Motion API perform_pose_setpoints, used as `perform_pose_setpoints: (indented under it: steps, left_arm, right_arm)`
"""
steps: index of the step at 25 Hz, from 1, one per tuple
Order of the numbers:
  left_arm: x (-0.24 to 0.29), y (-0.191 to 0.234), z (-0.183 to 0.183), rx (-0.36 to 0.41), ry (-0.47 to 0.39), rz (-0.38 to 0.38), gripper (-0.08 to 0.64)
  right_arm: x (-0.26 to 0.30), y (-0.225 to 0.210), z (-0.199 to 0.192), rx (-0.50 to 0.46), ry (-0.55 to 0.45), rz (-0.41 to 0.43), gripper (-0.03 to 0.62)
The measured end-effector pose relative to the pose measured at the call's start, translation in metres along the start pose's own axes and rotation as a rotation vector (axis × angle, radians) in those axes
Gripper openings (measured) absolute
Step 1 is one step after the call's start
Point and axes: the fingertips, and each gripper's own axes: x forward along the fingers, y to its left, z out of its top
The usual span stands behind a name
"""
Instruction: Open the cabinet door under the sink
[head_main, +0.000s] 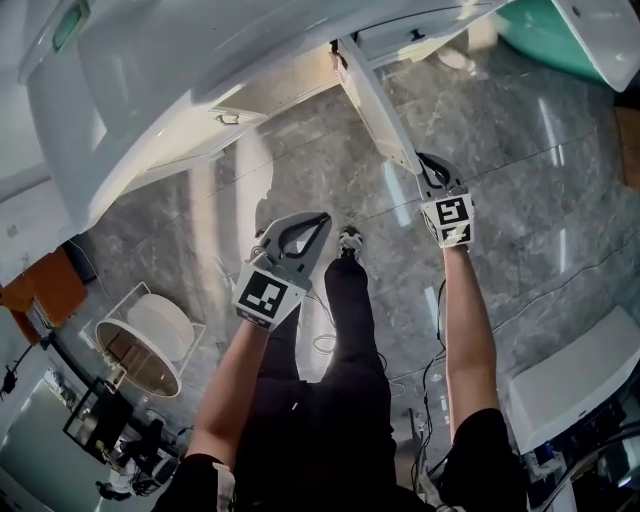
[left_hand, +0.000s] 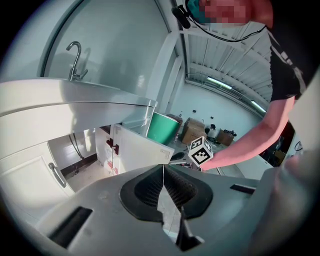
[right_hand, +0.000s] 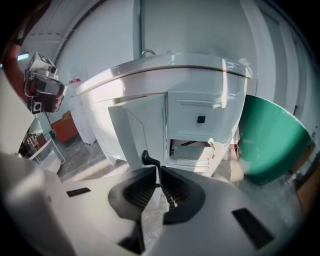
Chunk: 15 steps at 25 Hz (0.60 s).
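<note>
Right gripper view: right gripper (right_hand: 157, 170) has its jaws pinched together on the small black handle (right_hand: 149, 160) of the cabinet door (right_hand: 137, 130). Left gripper (left_hand: 163, 167) has its jaws together on nothing. It hangs near the person's legs, well apart from the cabinet.

The door sits under the sink (head_main: 130, 110), right of centre, and is already swung well out from the cabinet front. Its free edge is nearest the person, and the hinge (left_hand: 114, 147) is on its far edge. The cabinet interior shows to the door's left. A green bin (right_hand: 270, 140) stands further right, clear of the door.

Handling, as a judgement:
- **Door:** a light, stiff panel that swings on a fixed arc, so it needs little force.
- **Pull:** it should follow the arc, not a straight line.
- **Handle:** thin, smooth and curved, so the pads could slide off under a skewed pull.
- **Grip point:** the handle is the right place to hold, since it is furthest from the hinge and gives the most leverage.
- **Progress:** the task looks nearly done.
</note>
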Motion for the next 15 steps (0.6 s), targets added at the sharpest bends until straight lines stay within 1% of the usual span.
perform_pose_setpoints:
  steps: [2, 5, 7, 11, 15]
  left_arm:
    - [-0.001, -0.001, 0.001, -0.014, -0.005, 0.01, 0.017]
    - [-0.006, -0.006, 0.0, 0.013, 0.008, 0.007, 0.017]
    - [-0.008, -0.01, 0.001, 0.021, 0.018, 0.011, 0.017]
    - [-0.021, -0.015, 0.003, 0.018, 0.036, 0.022, 0.017]
    - [-0.053, -0.023, 0.017, 0.018, 0.034, 0.036, 0.017]
  right_arm:
    - [-0.009, 0.002, 0.001, -0.002, 0.005, 0.003, 0.087]
    - [-0.028, 0.017, 0.007, -0.011, -0.001, 0.015, 0.087]
    - [-0.046, 0.025, 0.014, 0.006, -0.02, 0.014, 0.087]
    - [-0.087, 0.044, 0.032, 0.076, -0.087, -0.01, 0.087]
    - [-0.132, 0.089, 0.05, 0.177, -0.115, 0.01, 0.083]
